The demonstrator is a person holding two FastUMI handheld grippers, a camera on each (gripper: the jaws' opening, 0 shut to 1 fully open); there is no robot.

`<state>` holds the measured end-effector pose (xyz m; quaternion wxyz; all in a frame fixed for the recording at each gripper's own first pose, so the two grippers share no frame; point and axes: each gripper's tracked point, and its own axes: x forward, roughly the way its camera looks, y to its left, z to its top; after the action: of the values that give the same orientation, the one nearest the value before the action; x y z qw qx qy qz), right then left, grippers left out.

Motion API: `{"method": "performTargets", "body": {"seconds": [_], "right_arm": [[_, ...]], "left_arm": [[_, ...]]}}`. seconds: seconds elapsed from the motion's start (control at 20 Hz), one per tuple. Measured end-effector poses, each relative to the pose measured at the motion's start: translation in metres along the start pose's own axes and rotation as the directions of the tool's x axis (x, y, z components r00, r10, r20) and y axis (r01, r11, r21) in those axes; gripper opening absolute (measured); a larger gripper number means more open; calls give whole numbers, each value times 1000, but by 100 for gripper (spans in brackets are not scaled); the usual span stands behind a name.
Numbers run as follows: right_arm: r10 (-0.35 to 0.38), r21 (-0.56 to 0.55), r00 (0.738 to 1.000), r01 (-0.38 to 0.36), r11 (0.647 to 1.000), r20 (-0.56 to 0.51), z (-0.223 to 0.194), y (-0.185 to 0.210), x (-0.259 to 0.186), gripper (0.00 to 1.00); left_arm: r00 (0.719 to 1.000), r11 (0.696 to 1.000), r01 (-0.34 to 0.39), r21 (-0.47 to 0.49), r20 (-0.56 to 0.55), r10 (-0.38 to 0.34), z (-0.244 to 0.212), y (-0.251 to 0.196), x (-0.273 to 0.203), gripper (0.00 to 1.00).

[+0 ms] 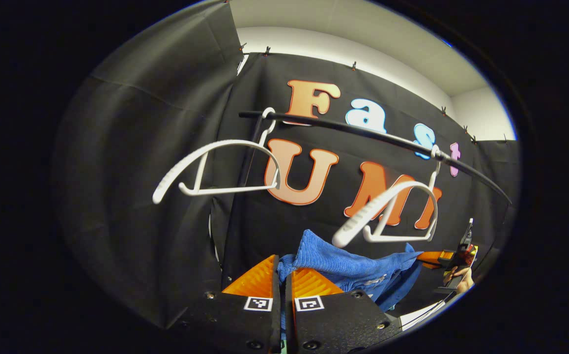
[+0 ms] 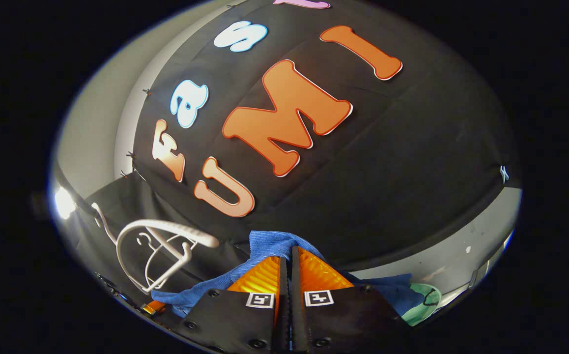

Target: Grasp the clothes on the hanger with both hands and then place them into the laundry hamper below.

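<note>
In the left gripper view, the left gripper [image 1: 282,275] is clamped on an edge of the blue knit garment [image 1: 343,263], which hangs off the white hangers [image 1: 387,216], slung across to the far gripper [image 1: 449,258]. In the right gripper view, the right gripper [image 2: 288,268] pinches the soft, light cloth [image 2: 270,242] too; bunched edges look the surest hold, and it will likely sag between grips.

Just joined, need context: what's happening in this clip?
A person holds a gripper in each hand. The left gripper and the right gripper are both shut on a blue knitted garment, which is off the two white hangers on the black rail. The garment hangs between the grippers, below the bare hangers. No hamper is visible yet.
</note>
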<state>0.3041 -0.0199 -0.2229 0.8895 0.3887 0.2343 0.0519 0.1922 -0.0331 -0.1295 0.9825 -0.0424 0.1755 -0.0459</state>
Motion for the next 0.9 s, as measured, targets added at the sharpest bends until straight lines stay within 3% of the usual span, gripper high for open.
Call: {"method": "performTargets", "body": {"seconds": [0.45,0.9], "right_arm": [[-126,-147,991,118,982,-46,-54,-28,-47,8],[-200,-263,976,171,950,-88,-106,-36,-81,9]], "left_arm": [[991,999,38,-2,-131,-38,-86,-48,-16,3],[964,987,159,13,-218,-153,-130,-117,-1,4]]}}
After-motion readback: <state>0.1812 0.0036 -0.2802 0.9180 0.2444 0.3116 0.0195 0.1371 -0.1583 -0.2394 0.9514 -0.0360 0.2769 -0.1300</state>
